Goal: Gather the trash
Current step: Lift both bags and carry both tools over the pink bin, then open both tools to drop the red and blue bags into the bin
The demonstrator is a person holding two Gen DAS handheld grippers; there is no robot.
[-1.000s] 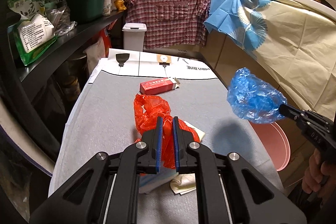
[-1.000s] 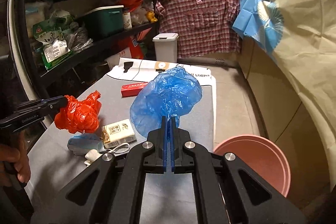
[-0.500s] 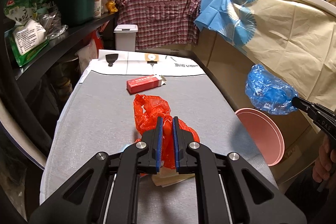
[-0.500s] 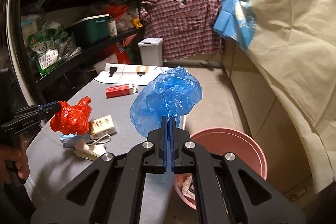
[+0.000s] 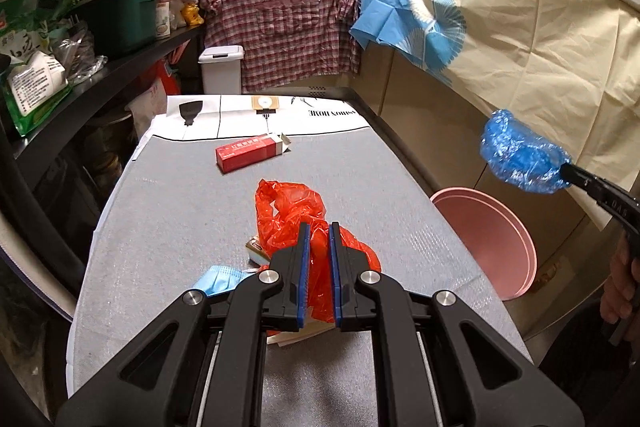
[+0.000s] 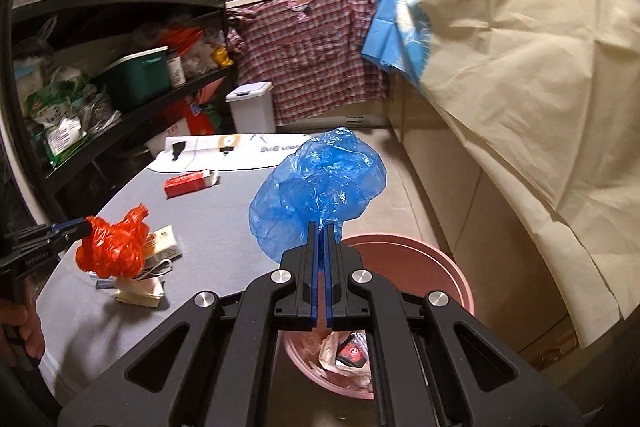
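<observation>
Now right gripper [image 6: 324, 227] clamped on blue bag [image 6: 320, 187], hanging over pink bin [image 6: 460, 279] beside table [image 5: 168, 211]. Left gripper [image 5: 318, 231] pinching red bag [image 5: 292, 215], lifted just above table litter. Both bags look feather-light, crinkly, slippery film; bunched folds give best purchase, loose edges likely slide out.

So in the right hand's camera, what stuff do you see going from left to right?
Left gripper → red plastic bag → red box → blue plastic bag → pink bin → cream cloth.
</observation>
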